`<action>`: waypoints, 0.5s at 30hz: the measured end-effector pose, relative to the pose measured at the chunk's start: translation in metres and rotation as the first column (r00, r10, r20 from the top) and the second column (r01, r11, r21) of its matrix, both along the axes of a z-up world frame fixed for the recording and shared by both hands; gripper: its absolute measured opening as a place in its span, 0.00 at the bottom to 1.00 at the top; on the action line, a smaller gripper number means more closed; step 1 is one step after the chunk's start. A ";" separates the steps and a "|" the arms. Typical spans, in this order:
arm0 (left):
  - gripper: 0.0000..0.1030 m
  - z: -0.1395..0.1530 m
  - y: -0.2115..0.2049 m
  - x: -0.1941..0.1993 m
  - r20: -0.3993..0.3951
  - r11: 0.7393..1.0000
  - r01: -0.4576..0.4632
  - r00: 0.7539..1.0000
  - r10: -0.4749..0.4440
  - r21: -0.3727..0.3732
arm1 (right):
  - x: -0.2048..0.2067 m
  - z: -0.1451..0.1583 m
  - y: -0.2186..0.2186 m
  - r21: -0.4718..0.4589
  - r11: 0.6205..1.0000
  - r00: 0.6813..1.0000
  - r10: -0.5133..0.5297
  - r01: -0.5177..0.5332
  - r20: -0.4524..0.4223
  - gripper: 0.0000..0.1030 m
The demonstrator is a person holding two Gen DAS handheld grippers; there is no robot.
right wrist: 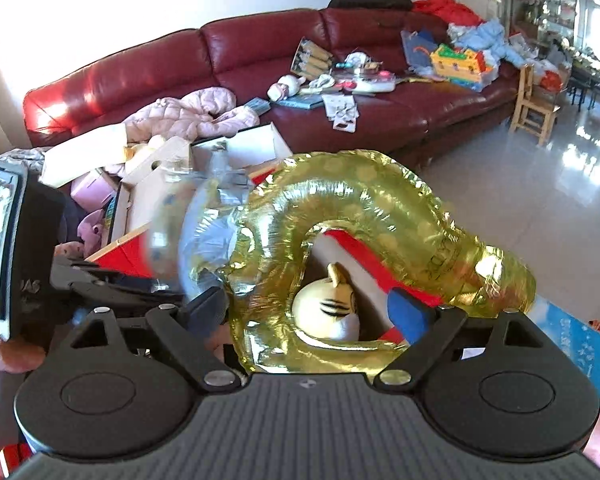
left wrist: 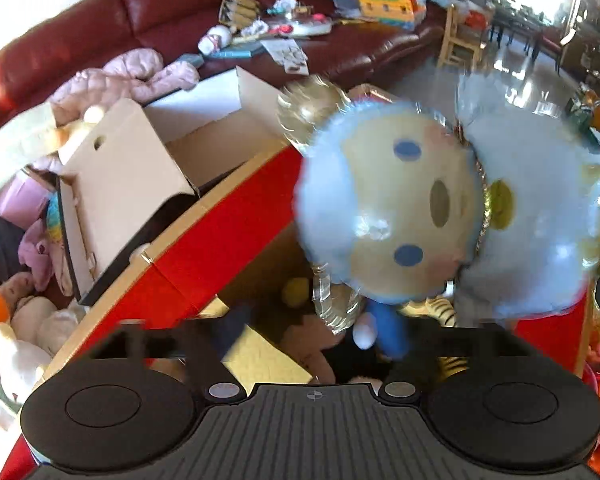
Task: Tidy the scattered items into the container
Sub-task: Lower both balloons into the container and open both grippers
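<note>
One gold balloon (right wrist: 340, 216) and one blue-faced balloon (left wrist: 392, 204), apparently joined, hang over the red box (left wrist: 228, 224). Both grippers' jaws apart, gripping nothing; no legible writing.

Foil balloon (left wrist: 400, 208): pale blue cartoon face with blue eyes, open mouth and gold ruffled trim, motion-blurred, hanging over the open top of the red cardboard box (left wrist: 228, 232). Attached gold foil balloon (right wrist: 340, 216): curled, crinkled, lying across the box's near rim. Inside the box: a yellow striped plush toy (right wrist: 332, 312), partly hidden.
</note>
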State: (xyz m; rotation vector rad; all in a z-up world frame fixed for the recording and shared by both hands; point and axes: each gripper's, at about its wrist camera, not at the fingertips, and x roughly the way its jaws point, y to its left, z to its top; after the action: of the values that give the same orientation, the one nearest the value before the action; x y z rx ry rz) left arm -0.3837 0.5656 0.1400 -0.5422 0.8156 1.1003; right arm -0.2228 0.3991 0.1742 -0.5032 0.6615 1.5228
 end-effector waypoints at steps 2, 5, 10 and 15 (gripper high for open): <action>0.91 0.001 -0.003 0.002 -0.028 0.999 -0.001 1.000 0.002 0.040 | 0.002 -0.002 0.000 -0.002 1.000 1.000 -0.009 0.009 -0.001 0.90; 0.91 0.003 -0.006 0.005 -0.038 0.999 0.005 0.999 -0.003 0.052 | 0.003 -0.008 0.005 -0.020 1.000 1.000 -0.022 0.022 -0.002 0.91; 0.91 0.001 -0.013 0.007 -0.047 0.998 0.024 0.999 -0.021 0.055 | -0.004 -0.012 0.011 -0.046 0.999 1.000 0.002 -0.003 -0.017 0.91; 0.91 -0.002 -0.019 0.008 -0.051 0.998 0.031 0.998 -0.029 0.050 | 0.001 -0.009 0.006 -0.039 0.999 1.000 -0.008 0.007 -0.026 0.91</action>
State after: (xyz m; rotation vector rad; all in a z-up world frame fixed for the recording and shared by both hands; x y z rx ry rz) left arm -0.3753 0.5470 0.1382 -0.4600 0.8343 1.1076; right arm -0.2223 0.4047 0.1655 -0.5098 0.7136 1.5139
